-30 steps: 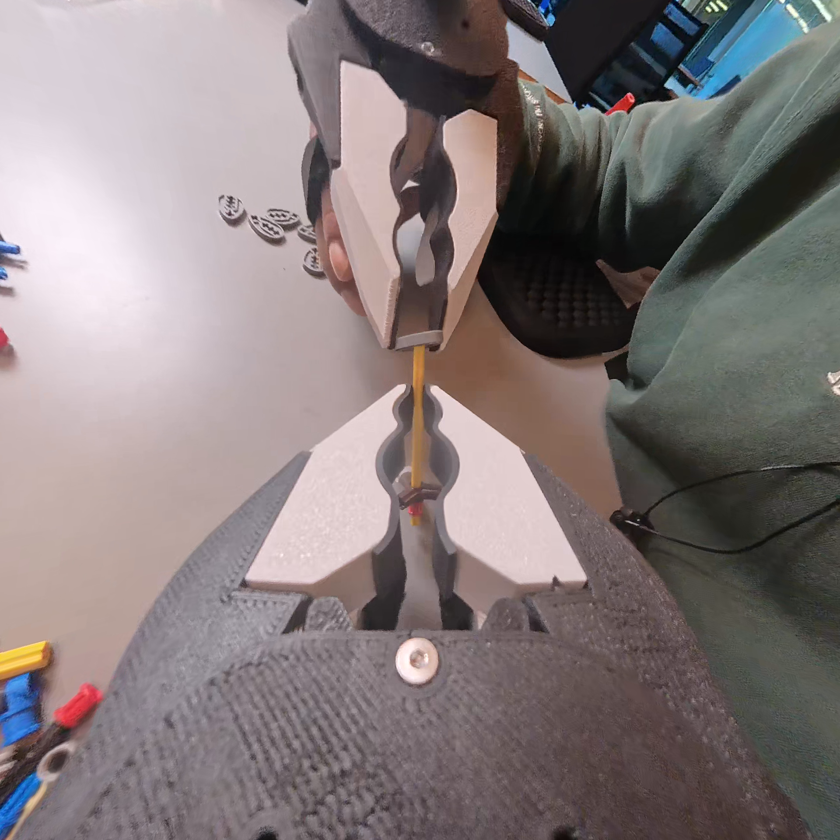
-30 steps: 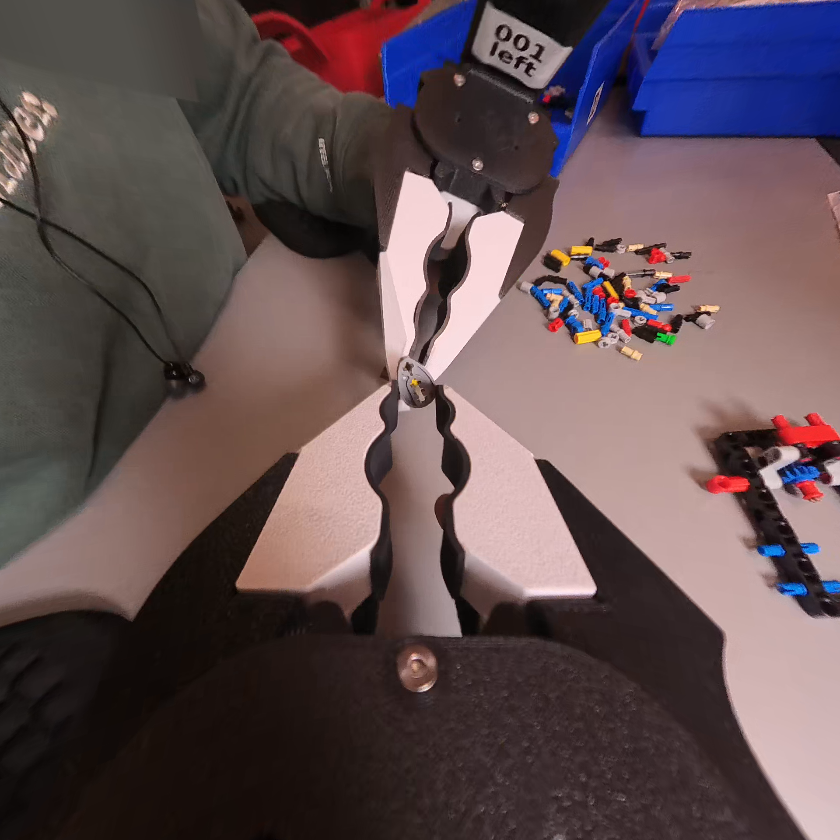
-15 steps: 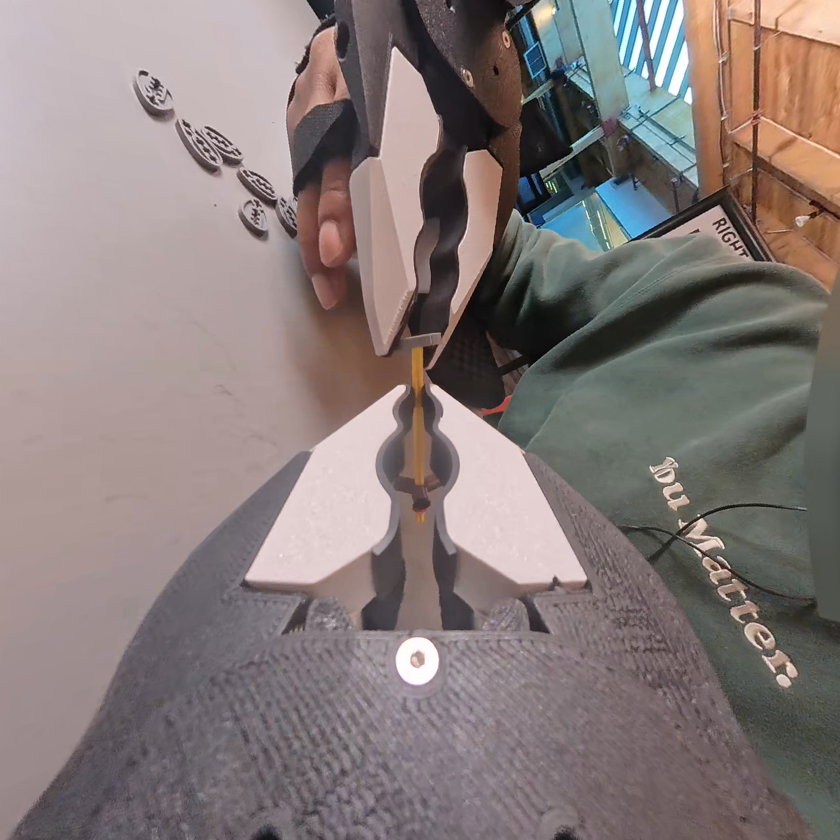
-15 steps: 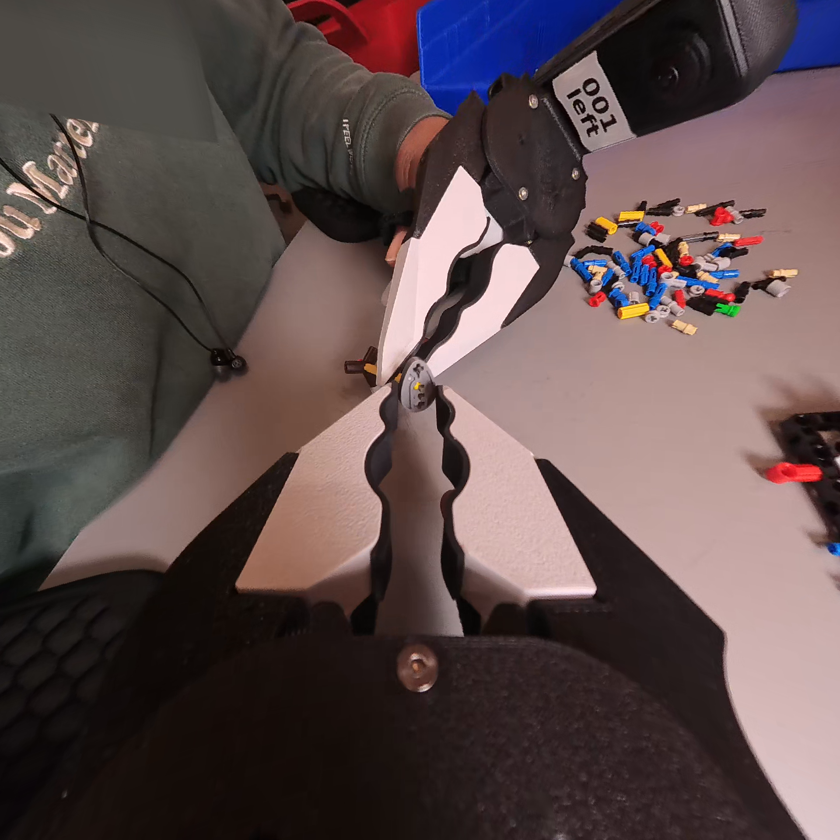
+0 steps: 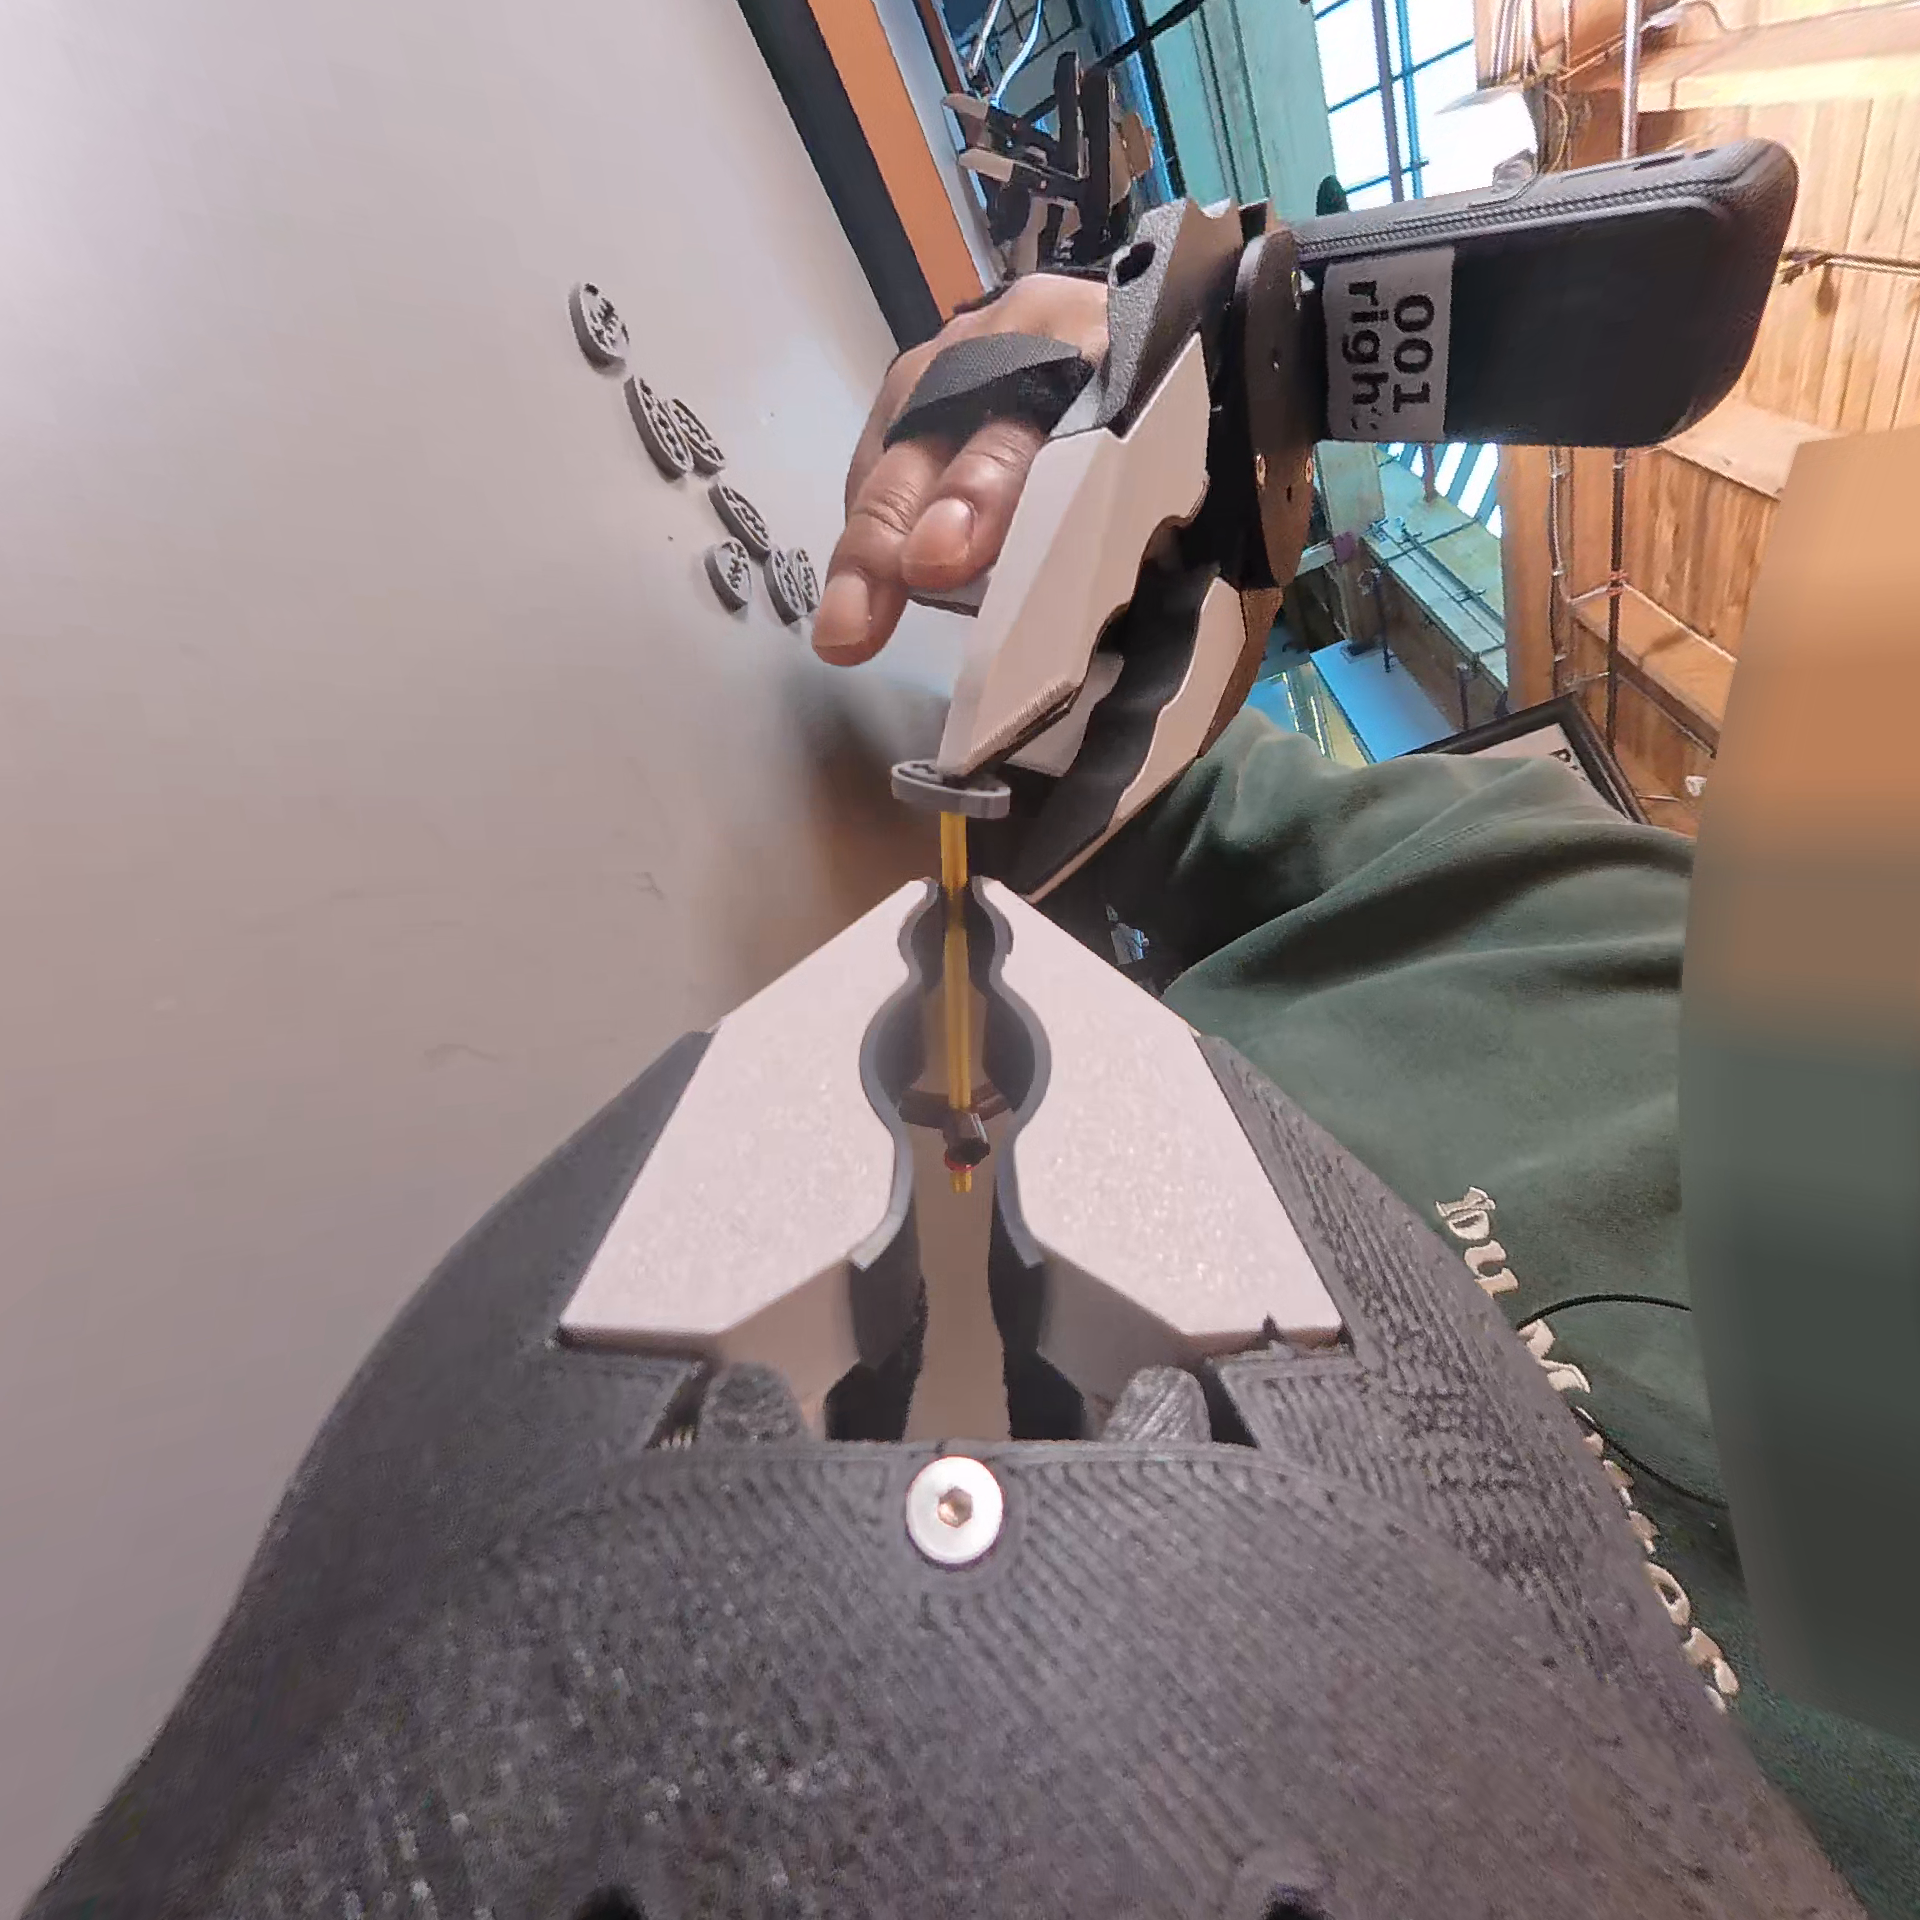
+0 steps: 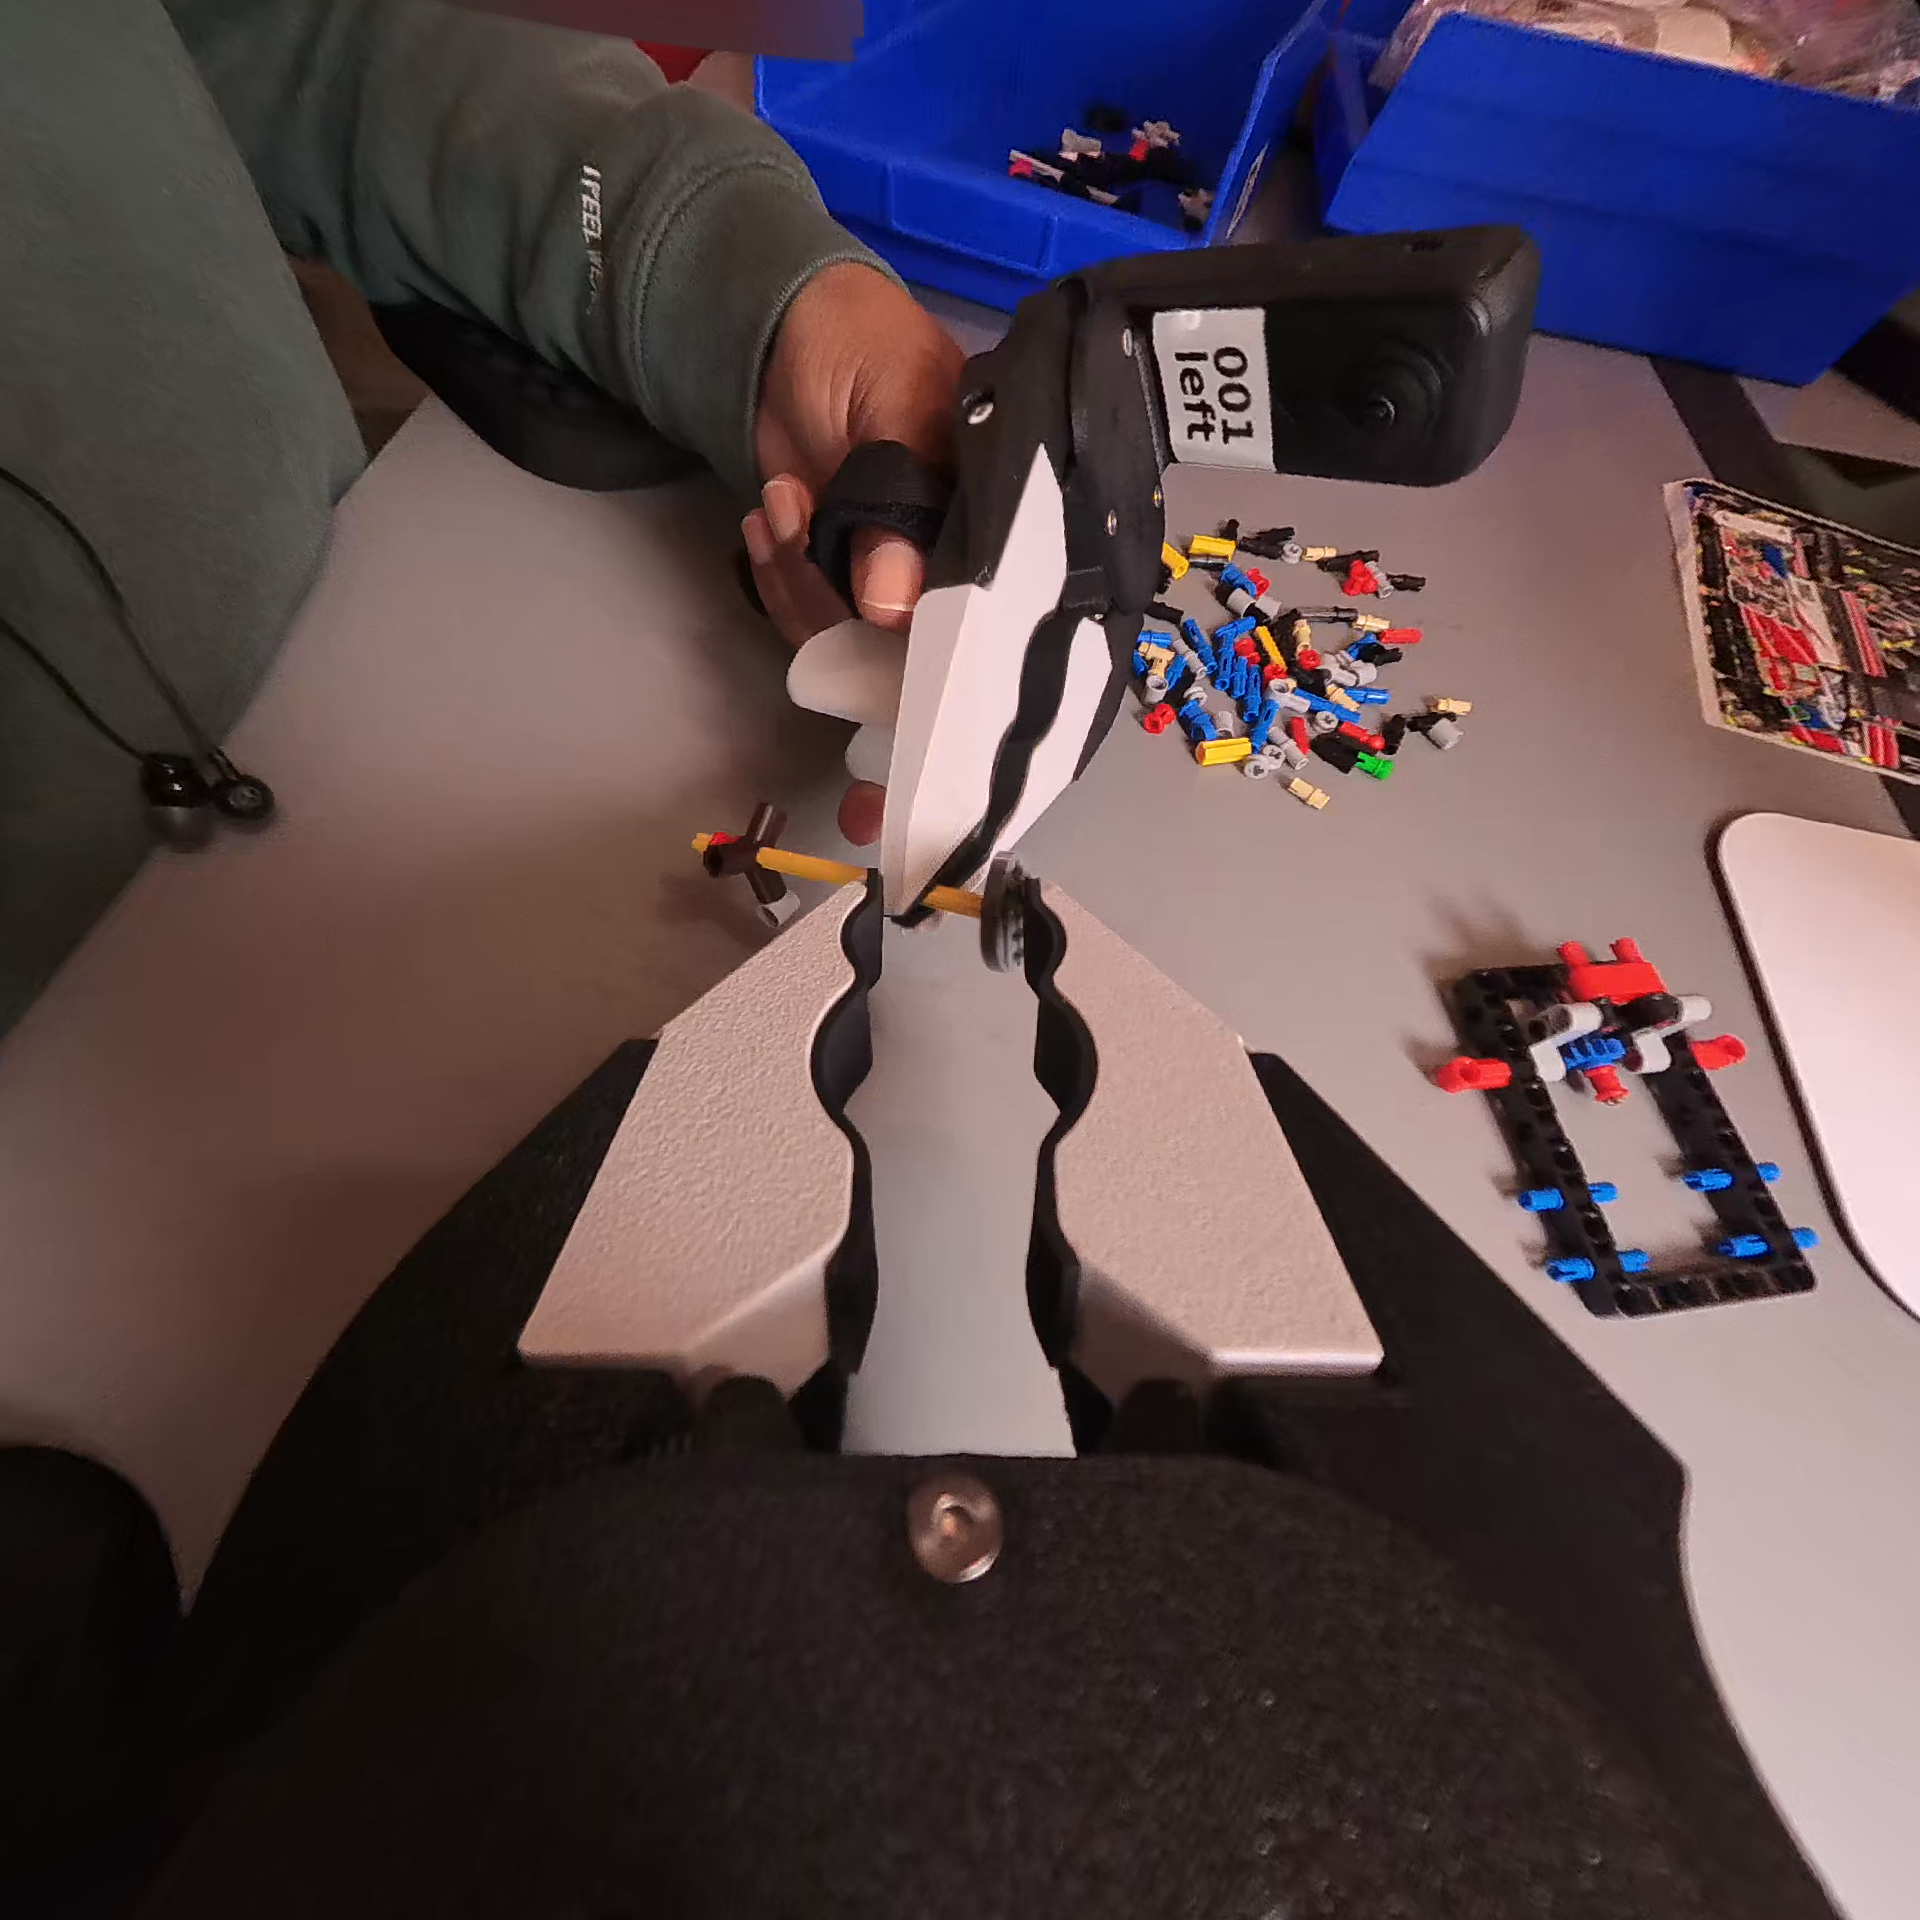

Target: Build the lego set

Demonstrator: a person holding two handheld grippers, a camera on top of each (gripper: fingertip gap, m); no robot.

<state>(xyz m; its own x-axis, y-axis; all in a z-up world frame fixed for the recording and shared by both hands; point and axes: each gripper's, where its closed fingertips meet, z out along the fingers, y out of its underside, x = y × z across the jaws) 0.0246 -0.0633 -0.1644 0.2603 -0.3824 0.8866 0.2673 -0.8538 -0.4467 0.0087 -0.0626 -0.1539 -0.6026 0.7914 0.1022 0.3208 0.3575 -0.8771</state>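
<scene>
My left gripper point(image 5: 956, 896) is shut on a thin yellow axle point(image 5: 956, 997), which sticks out past its fingertips. A dark cross-shaped connector point(image 5: 951, 1112) sits on the axle's rear end, inside the jaws. A grey round disc point(image 5: 951, 795) sits on the axle's front end. My right gripper point(image 6: 951, 914) is open, and its jaws straddle the left gripper's tips point(image 6: 914, 894) and the axle point(image 6: 821, 864). The disc point(image 6: 1003, 914) lies flat against the right pad only. In the left wrist view one right finger point(image 5: 1049, 623) rests its tip on the disc.
A pile of small coloured pins point(image 6: 1278, 665) and a black frame assembly point(image 6: 1621, 1122) lie on the grey table. Blue bins point(image 6: 1558, 177) stand at the back, with a booklet point(image 6: 1797, 644) and a white object point(image 6: 1829, 997) at the right. Several loose grey discs point(image 5: 707, 488) lie nearby. Both grippers' tips are close together, under 4 cm apart.
My right jaws have opened off the grey disc, which stays on the axle's end. Both grippers have turned, so the axle now lies crosswise between the right jaws.
</scene>
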